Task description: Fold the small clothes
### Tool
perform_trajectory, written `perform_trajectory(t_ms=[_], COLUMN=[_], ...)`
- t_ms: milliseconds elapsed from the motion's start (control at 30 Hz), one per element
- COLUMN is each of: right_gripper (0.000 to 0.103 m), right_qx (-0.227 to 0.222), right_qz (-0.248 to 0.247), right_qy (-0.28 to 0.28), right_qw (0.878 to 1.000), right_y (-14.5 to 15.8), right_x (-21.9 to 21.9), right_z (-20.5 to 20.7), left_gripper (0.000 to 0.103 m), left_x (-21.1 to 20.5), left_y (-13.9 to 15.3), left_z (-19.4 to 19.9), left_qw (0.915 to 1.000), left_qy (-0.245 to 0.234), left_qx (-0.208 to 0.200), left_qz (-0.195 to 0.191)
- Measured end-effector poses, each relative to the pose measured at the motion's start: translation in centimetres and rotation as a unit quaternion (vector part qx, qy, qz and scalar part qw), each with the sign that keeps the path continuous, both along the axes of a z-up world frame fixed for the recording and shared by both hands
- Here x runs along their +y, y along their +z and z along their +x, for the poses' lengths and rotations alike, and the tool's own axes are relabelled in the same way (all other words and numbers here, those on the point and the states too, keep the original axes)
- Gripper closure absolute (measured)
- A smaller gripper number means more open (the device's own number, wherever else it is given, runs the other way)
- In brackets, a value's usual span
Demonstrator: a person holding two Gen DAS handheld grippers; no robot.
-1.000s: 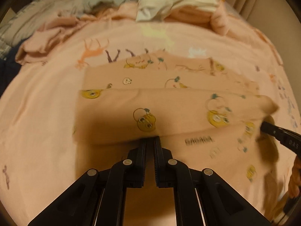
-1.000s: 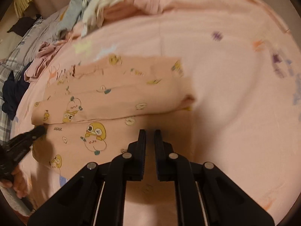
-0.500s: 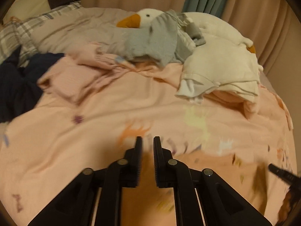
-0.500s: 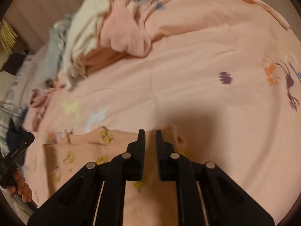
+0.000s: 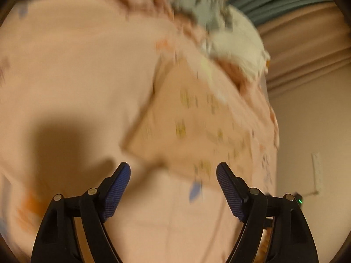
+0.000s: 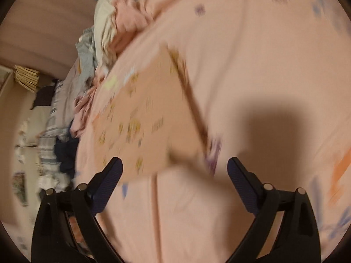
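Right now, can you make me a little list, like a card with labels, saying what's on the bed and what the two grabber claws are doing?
surface: pink bedsheet with small animal prints
garment: peach folded cloth with yellow cartoon prints, lying flat on the sheet, blurred
left gripper: jaws wide apart, just opened, nothing between them
right gripper: jaws wide apart, just opened, nothing held; the garment's near edge lies beyond the tips
pile: heap of cream, grey and pink clothes at the far side of the bed
picture quality: both views smeared by motion

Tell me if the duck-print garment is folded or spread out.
Folded: the duck-print garment lies as a compact, straight-edged rectangle on the bedsheet.
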State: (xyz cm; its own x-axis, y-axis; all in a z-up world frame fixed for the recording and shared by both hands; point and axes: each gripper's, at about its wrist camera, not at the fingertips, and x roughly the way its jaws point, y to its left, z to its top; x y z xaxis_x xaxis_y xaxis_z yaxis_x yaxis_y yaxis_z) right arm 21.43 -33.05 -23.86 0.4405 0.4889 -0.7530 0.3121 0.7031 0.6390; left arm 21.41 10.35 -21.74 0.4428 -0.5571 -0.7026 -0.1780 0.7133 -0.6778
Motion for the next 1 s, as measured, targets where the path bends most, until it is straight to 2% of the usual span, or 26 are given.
perform_trajectory(t_ms=[100, 133, 200, 300, 367, 433, 533, 667, 733, 767, 800, 833, 900, 933, 1000], right_gripper=[0.006, 0.006, 0.006, 0.007, 0.009, 0.009, 0.01, 0.012, 0.016, 0.021, 0.028, 0.034, 0.085, 0.086, 0.088], right_qx=[0.016, 0.016, 0.012, 0.0, -0.008, -0.004, -0.015, -0.026, -0.03, -0.035, -0.039, -0.044, -0.047, -0.045, -0.057], right_qz=[0.029, 0.033, 0.037, 0.042, 0.061, 0.077, 0.099, 0.103, 0.099, 0.094, 0.089, 0.079, 0.03, 0.001, -0.006], right_qy=[0.001, 0.0, -0.01, -0.018, -0.011, -0.02, -0.033, -0.042, -0.048, -0.054, -0.056, -0.058, -0.063, -0.057, -0.049], right_qw=[0.999, 0.999, 0.999, 0.999, 0.998, 0.997, 0.994, 0.993, 0.993, 0.994, 0.994, 0.994, 0.996, 0.997, 0.997], right_y=[-2.2, -2.7, -3.2, -3.2, -3.4, -3.8, -4.3, -4.5, -4.6, -4.6, -4.7, -4.7, -4.9, -5.2, -5.3], right_x=[2.1, 2.8, 3.7, 4.4, 5.0, 4.4, 4.3, 4.2, 4.3, 4.3, 4.4, 4.5, 4.8, 5.1, 5.2], right_z=[-1.1, -1.0, -0.5, 0.5, 2.0, 3.0, 4.6, 6.5, 7.0, 7.2, 7.4, 7.6, 7.9, 8.1, 8.2], left_gripper=[0.023, 0.023, 0.023, 0.023, 0.023, 0.023, 0.023, 0.023, 0.032, 0.051, 0.075, 0.08, 0.084, 0.085, 0.089], left_x=[-2.1, -2.9, -3.3, -3.0, -2.8, -2.8, -3.7, -5.2, -5.9, -6.0, -6.3, -6.7, -6.9, -7.5, -8.4], left_y=[-3.5, -4.4, -4.1, -4.3, -5.5, -5.2, -5.0, -3.9, -3.6, -3.6, -3.7, -3.6, -3.5, -3.2, -2.3], left_z=[0.6, 1.4, 2.6, 4.3, 5.6, 6.2, 7.6, 9.2, 10.0, 10.2, 10.5, 10.9, 10.7, 10.6, 9.8], left_qw=[0.9972, 0.9964, 0.9971, 0.9906, 0.9856, 0.9838, 0.9883, 0.9965, 0.9983, 0.9983, 0.9968, 0.9926, 0.9874, 0.983, 0.9739], left_qy=[-0.005, -0.012, -0.003, 0.018, 0.041, 0.054, 0.051, 0.039, 0.041, 0.05, 0.065, 0.08, 0.087, 0.091, 0.094], left_qx=[0.052, 0.055, 0.028, 0.021, 0.035, 0.019, 0.005, -0.027, -0.034, -0.03, -0.02, -0.012, -0.023, -0.028, -0.038], left_qz=[-0.055, -0.064, -0.071, -0.134, -0.161, -0.17, -0.144, -0.069, -0.025, 0.005, 0.043, 0.09, 0.13, 0.157, 0.203])
